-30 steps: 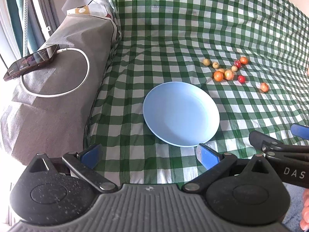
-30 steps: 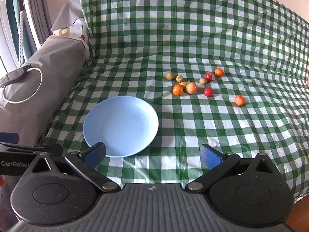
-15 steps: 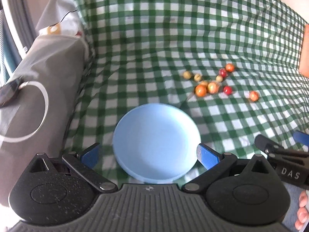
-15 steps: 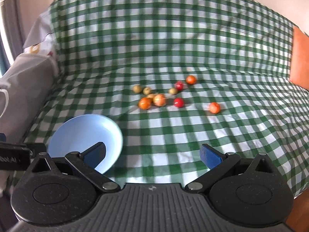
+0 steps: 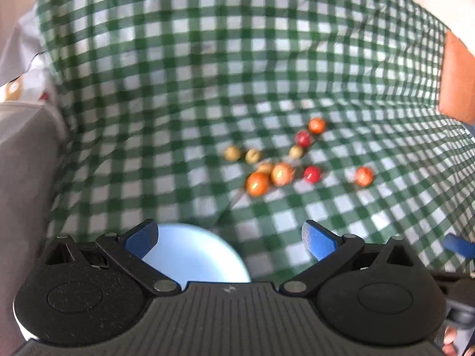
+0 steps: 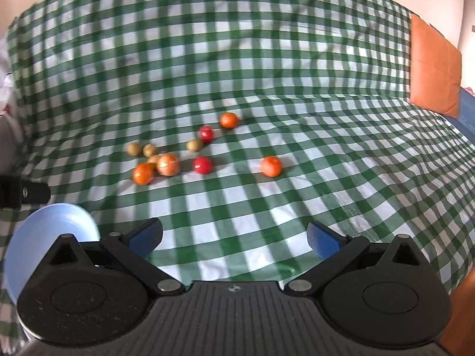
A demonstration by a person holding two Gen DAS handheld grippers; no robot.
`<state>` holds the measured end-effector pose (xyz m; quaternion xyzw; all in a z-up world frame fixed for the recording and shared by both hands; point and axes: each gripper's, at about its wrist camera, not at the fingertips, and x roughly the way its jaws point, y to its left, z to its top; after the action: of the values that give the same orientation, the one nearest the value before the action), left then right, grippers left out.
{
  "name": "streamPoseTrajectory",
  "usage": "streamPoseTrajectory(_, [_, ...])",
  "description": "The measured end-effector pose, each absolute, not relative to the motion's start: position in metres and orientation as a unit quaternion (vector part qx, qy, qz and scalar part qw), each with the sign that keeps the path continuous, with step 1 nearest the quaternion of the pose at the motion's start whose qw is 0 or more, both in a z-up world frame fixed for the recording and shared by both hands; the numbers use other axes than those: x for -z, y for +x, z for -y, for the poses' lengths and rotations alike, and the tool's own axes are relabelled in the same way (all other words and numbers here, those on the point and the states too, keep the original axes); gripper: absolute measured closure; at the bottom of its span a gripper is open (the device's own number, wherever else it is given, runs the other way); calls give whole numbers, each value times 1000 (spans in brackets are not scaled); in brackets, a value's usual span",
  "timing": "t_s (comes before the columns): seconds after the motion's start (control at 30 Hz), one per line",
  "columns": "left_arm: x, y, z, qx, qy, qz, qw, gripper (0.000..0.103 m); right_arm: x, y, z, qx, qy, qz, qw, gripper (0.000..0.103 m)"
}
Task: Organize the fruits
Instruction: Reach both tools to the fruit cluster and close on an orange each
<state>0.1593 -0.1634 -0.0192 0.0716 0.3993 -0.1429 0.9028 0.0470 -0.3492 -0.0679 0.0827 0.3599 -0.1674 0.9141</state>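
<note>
Green-and-white checked cloth (image 6: pixel 267 207) covers the whole working surface, which appears soft and creased. Ten small round fruits lie loose on it in both views. Nearest the cameras sits an orange fruit (image 6: pixel 143 173) touching a paler orange fruit (image 6: pixel 168 164), with a tan fruit (image 6: pixel 154 159) tucked just behind them. Two more tan fruits (image 6: pixel 134 149) lie side by side beyond that group, and a fourth tan fruit (image 6: pixel 194 145) rests just beside a red fruit (image 6: pixel 206 133). A second red fruit (image 6: pixel 202 165) lies apart, an orange fruit (image 6: pixel 229 120) lies farthest back, and another orange fruit (image 6: pixel 270 166) sits alone to the right. Pale blue plate (image 6: pixel 59 219) rests on the cloth, nearer than the fruits and to their left, empty where visible. Left hand-held gripper (image 5: pixel 228 238) hangs over the plate's far edge, fingers spread wide, holding nothing. Right hand-held gripper (image 6: pixel 234 237) hangs over bare cloth, fingers likewise spread wide and empty. Orange cushion (image 6: pixel 435 68) stands at the right rear.
</note>
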Motion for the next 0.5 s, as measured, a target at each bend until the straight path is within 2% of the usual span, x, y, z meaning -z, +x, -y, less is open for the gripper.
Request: streamPoseTrajectory(0.5, [81, 230, 244, 166, 133, -386, 898, 0, 131, 101, 414, 223, 119, -387, 887, 1])
